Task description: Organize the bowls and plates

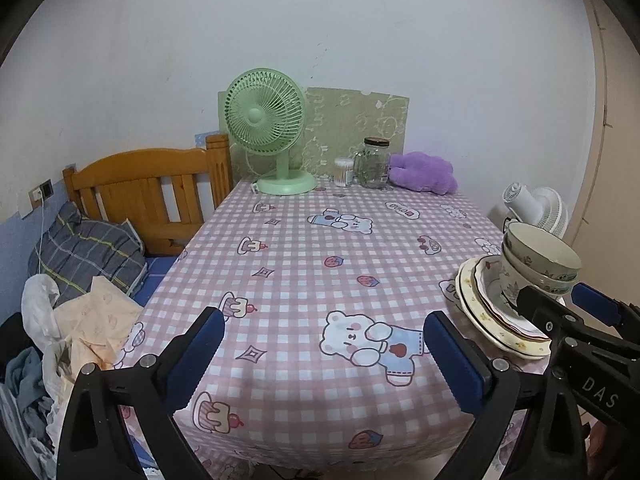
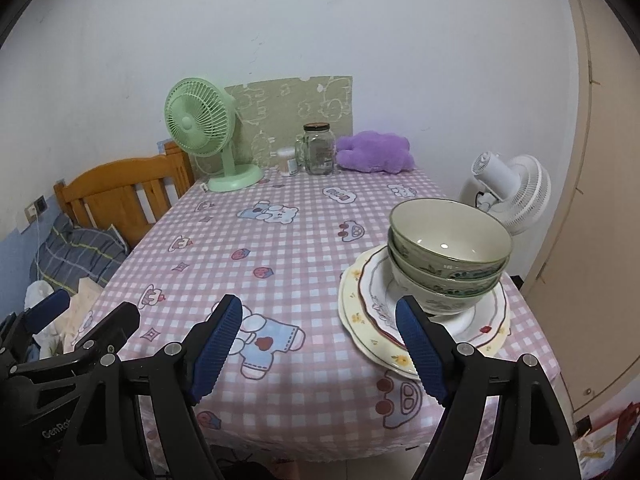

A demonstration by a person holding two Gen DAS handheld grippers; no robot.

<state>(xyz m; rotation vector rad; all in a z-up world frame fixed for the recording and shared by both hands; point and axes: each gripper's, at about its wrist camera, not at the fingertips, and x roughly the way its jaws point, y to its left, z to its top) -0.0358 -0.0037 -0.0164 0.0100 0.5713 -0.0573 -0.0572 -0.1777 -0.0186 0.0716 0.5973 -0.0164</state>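
While both grippers hang over the near edge of the table [image 2: 304, 248], I see the stacked crockery on its right side, close to the near right corner. 2 plates [image 2: 362, 320] lie flat, 1 inside the other, and 3 bowls [image 2: 450, 248] sit nested on top of them, mouths facing up. From the right wrist view the bowl stack leans slightly toward the right; its axis runs roughly vertical, while the plates spread level on the pink checked cloth.

My right gripper [image 2: 320, 344] has its jaws spread wide with nothing between them; its right finger overlaps the near rim of the plates in view, though I cannot tell whether it touches. My left gripper [image 1: 324, 356] is also wide open and empty, above bare cloth to the left of the stack.

At the far edge stand a green fan [image 1: 266, 136], a glass jar [image 1: 374, 164] and a purple plush toy [image 1: 426, 172]. A white fan [image 2: 508, 188] sits beyond the table's right side.
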